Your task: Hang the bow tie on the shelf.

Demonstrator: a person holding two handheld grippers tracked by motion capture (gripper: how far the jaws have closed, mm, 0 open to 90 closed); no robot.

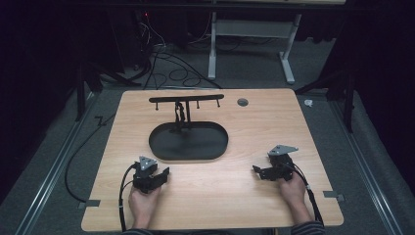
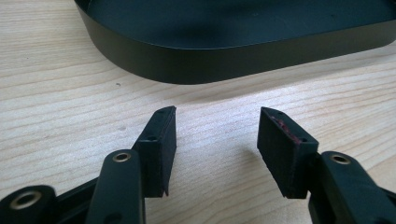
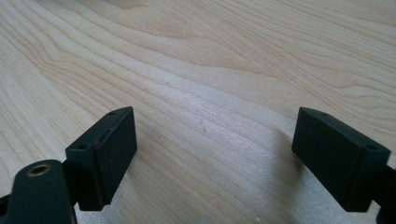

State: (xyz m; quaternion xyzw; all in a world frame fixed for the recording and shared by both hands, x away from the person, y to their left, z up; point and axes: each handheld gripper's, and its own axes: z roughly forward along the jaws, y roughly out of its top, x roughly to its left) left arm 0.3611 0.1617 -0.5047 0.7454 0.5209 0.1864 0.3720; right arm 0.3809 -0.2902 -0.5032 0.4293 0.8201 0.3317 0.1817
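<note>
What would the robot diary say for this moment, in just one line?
left hand-held gripper: open, empty, near black tray | right hand-held gripper: open, empty, over bare table | hook stand: in tray

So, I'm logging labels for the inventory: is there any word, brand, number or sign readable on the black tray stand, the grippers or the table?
None: no readable text on the black tray, its hook bar, either gripper, or the wooden table.
</note>
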